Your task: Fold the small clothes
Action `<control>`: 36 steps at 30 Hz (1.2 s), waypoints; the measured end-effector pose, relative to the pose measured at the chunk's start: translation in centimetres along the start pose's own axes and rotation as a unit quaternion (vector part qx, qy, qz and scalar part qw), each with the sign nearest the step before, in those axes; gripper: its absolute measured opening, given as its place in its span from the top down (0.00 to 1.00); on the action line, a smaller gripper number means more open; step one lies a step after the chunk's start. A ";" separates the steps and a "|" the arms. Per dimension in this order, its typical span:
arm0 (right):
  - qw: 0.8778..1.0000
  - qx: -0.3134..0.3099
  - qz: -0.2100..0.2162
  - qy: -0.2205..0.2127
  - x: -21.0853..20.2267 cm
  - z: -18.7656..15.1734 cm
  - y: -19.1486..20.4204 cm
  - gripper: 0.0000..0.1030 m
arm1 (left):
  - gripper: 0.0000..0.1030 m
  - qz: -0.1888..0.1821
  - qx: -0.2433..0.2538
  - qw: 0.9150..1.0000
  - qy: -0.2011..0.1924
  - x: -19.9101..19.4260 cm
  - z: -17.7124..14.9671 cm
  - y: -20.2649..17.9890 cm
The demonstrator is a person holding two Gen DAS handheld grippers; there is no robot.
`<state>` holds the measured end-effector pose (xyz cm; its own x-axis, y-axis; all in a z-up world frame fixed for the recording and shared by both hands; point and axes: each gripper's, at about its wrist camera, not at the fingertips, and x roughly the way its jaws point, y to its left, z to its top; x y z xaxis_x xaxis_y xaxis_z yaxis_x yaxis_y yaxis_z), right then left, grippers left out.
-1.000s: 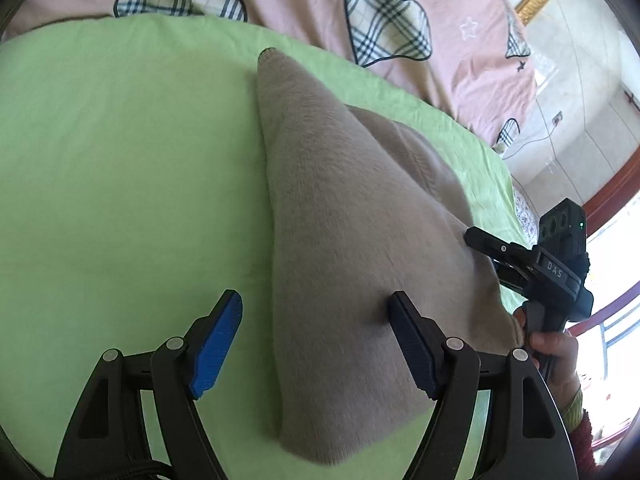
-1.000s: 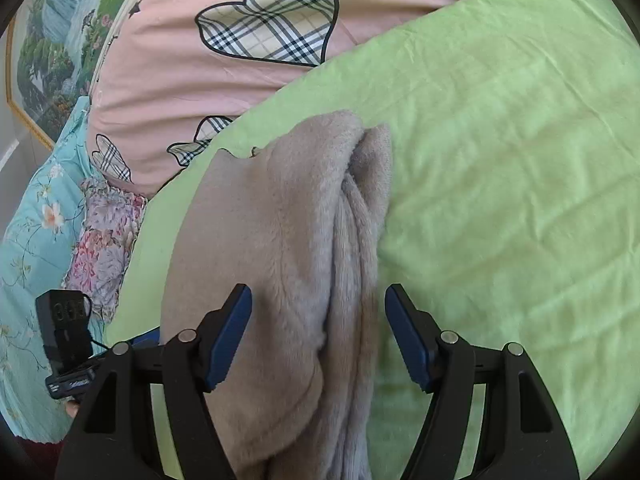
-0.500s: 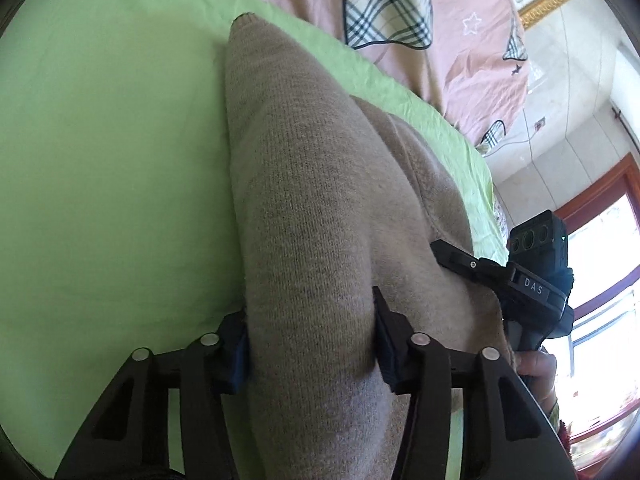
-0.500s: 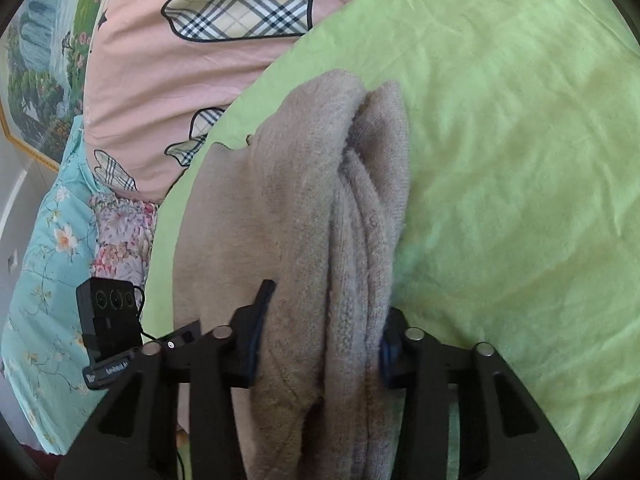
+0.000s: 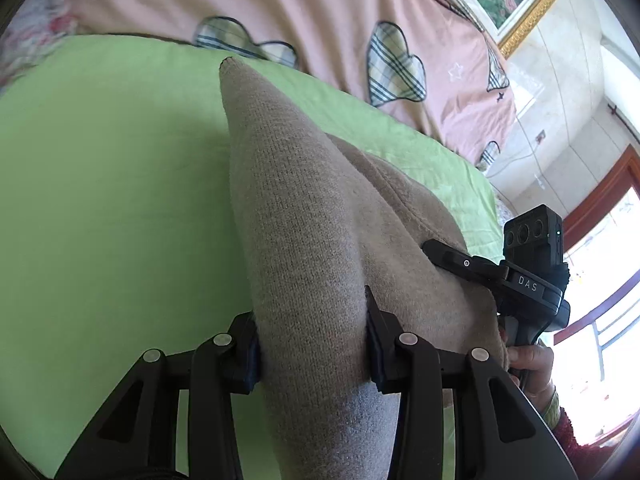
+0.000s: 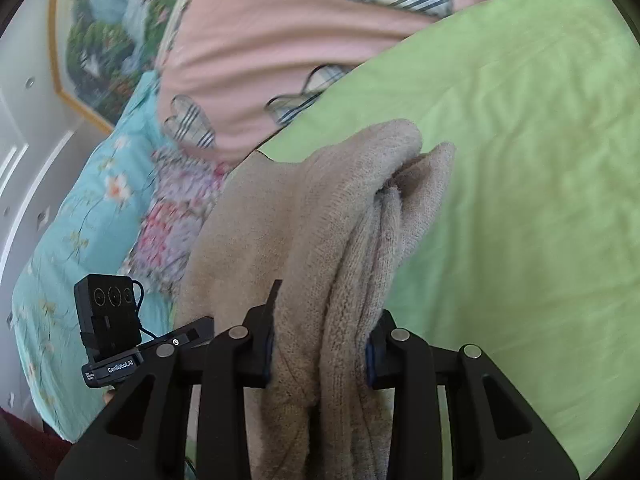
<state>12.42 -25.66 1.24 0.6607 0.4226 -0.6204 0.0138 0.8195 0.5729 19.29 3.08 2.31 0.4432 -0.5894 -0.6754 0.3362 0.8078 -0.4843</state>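
A beige knitted garment (image 5: pixel 296 216) lies folded on the green sheet (image 5: pixel 112 200) and is lifted at its near edge. My left gripper (image 5: pixel 312 344) is shut on its near left edge. My right gripper (image 6: pixel 320 344) is shut on the bunched, layered right edge of the garment (image 6: pixel 320 216). The right gripper also shows in the left wrist view (image 5: pixel 500 276), at the garment's right side, held by a hand. The left gripper shows in the right wrist view (image 6: pixel 160 344), low left. The far end of the garment rests on the sheet.
A pink quilt with plaid hearts (image 5: pixel 320 20) lies beyond the green sheet. A teal floral pillow (image 6: pixel 80 232) sits at the left in the right wrist view. A framed picture (image 6: pixel 104 40) hangs on the wall. A window (image 5: pixel 600 280) is at the right.
Both grippers closed on the garment's near edge from open a second ago, and both have since lifted it, so the cloth hangs between the fingers and more of the room shows.
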 end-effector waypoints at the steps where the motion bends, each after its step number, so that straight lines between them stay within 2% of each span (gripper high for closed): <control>1: 1.000 -0.004 0.007 0.006 0.9 -0.5 0.8 0.67 | 0.60 0.005 -0.004 1.000 -0.004 -1.1 -0.7 0.8; 5: 0.999 -0.011 0.026 0.029 3.8 -2.2 3.2 0.67 | 0.60 0.013 -0.023 1.000 -0.011 -3.9 -3.3 3.8; 8: 0.998 -0.021 0.013 0.052 6.0 -3.7 3.6 0.67 | 0.60 0.013 -0.047 0.999 0.002 -3.5 -5.3 6.4; 10: 0.998 -0.019 0.000 0.056 7.1 -4.2 3.1 0.67 | 0.56 -0.002 -0.064 0.998 0.003 -3.0 -6.2 7.8; 12: 0.999 -0.004 0.006 0.053 7.2 -4.7 2.1 0.65 | 0.52 -0.024 -0.080 0.997 -0.001 -2.9 -6.4 8.6; 13: 0.999 0.005 0.011 0.052 7.1 -4.9 1.7 0.65 | 0.47 -0.028 -0.084 0.996 0.001 -3.0 -6.4 8.8; 17: 0.998 0.004 -0.005 0.057 6.3 -4.6 1.9 0.57 | 0.43 -0.031 -0.073 0.997 0.004 -3.6 -5.6 9.2; 19: 0.998 -0.009 -0.027 0.052 5.5 -4.1 2.5 0.55 | 0.33 -0.019 -0.066 0.998 -0.001 -4.0 -5.0 9.4; 23: 0.998 -0.031 -0.059 0.012 4.0 -1.5 3.7 0.54 | 0.31 -0.001 -0.073 0.997 -0.007 -4.1 -3.3 10.8; 27: 0.997 -0.012 -0.066 0.038 6.6 1.7 2.9 0.54 | 0.31 0.014 -0.082 0.997 -0.003 -2.8 -1.1 11.2; 28: 0.997 -0.005 -0.068 0.046 7.7 2.2 2.7 0.56 | 0.31 0.017 -0.082 0.996 0.000 -2.4 -0.8 11.3; 30: 0.997 0.009 -0.047 0.063 9.6 2.9 2.3 0.81 | 0.34 0.030 -0.079 0.996 0.010 -1.5 -0.4 11.0; 31: 0.997 0.007 -0.048 0.060 9.5 3.0 2.5 0.82 | 0.37 0.037 -0.077 0.996 0.013 -1.4 -0.3 10.8; 32: 0.998 -0.003 -0.047 0.045 8.9 3.2 3.1 0.92 | 0.38 0.037 -0.071 0.997 0.011 -1.5 -0.2 10.6; 34: 0.999 -0.032 -0.022 0.002 6.4 3.1 4.5 0.92 | 0.34 0.040 -0.062 0.997 0.009 -1.6 -0.1 10.4; 36: 0.998 -0.046 -0.029 -0.015 4.9 2.7 5.0 0.92 | 0.30 0.039 -0.063 0.997 0.014 -0.9 0.5 10.7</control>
<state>17.77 -20.51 2.48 0.6828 0.3625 -0.6344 -0.0156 0.8752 0.4834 22.91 12.26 -1.99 0.4394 -0.5251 -0.7288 0.1929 0.8476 -0.4944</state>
